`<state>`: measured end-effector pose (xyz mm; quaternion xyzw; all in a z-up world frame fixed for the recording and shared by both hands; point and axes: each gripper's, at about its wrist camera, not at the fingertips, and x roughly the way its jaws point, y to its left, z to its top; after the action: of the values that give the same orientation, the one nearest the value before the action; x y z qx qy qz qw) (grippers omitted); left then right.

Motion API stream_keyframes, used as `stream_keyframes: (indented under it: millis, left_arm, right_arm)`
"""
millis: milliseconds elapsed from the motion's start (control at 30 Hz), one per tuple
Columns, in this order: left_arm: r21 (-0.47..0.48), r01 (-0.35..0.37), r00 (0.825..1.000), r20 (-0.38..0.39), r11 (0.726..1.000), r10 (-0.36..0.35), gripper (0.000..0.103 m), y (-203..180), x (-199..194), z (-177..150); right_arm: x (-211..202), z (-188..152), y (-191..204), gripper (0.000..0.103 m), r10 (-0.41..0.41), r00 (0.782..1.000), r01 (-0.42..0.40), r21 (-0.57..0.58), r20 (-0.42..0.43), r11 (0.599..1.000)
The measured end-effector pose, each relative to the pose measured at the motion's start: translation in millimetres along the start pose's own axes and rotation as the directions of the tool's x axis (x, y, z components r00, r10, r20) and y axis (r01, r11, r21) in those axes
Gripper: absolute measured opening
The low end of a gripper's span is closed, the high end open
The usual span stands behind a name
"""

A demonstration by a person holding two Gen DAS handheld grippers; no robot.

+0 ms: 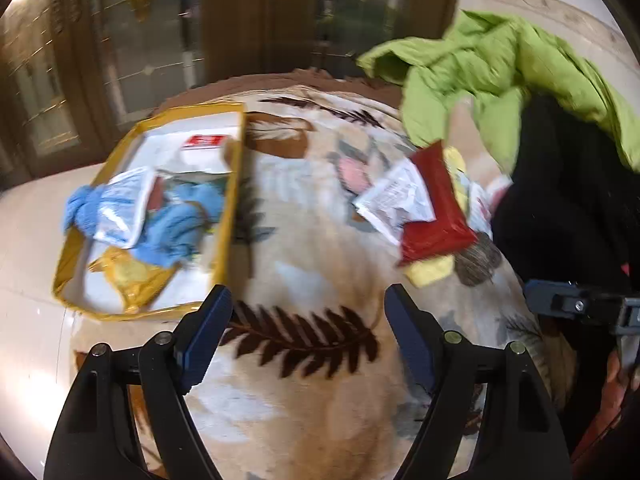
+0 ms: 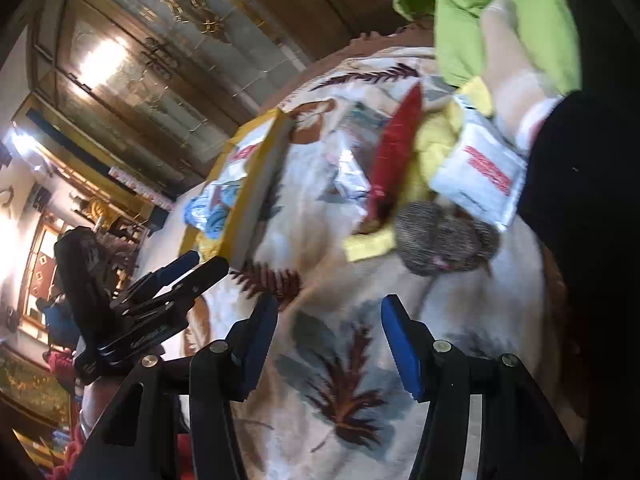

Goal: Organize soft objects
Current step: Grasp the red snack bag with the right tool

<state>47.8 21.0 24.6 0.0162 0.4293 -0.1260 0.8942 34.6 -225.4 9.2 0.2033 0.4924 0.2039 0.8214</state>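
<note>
Both tongs gape, empty. Left view: left tongs (image 1: 308, 304) hover over the blanket (image 1: 312, 240) between box (image 1: 236, 184) and red packet (image 1: 436, 208). Right view: right tongs (image 2: 330, 320) face that pile; slick packets may slip sideways.
</note>
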Motion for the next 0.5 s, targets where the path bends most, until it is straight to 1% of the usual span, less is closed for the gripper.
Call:
stream_keyframes:
  millis: [67, 133, 300, 400, 500]
  left_arm:
    - [0.023, 0.009, 1.000, -0.013, 1.000, -0.009, 0.079, -8, 5, 0]
    - [0.022, 0.022, 0.999, -0.025, 1.000, -0.022, 0.079, -11, 10, 0]
    - [0.022, 0.030, 0.999, -0.041, 0.999, -0.029, 0.079, -13, 17, -2]
    - [0.006, 0.042, 0.998, -0.050, 0.999, -0.041, 0.079, -13, 22, 1]
    - [-0.018, 0.064, 0.996, -0.058, 0.998, -0.065, 0.079, -14, 28, 8]
  right_arm:
    - [0, 1, -6, 0.057, -0.011, 1.000, 0.011, 0.012, 0.003, 1.000]
    - [-1, 2, -10, 0.057, -0.019, 1.000, 0.018, 0.021, 0.008, 1.000]
    - [2, 7, -14, 0.057, 0.001, 1.000, -0.001, 0.053, 0.005, 0.999]
    - [6, 14, -16, 0.057, 0.003, 1.000, -0.003, 0.081, 0.010, 0.997]
    - [7, 26, -21, 0.057, 0.020, 0.999, -0.023, 0.125, 0.027, 0.992]
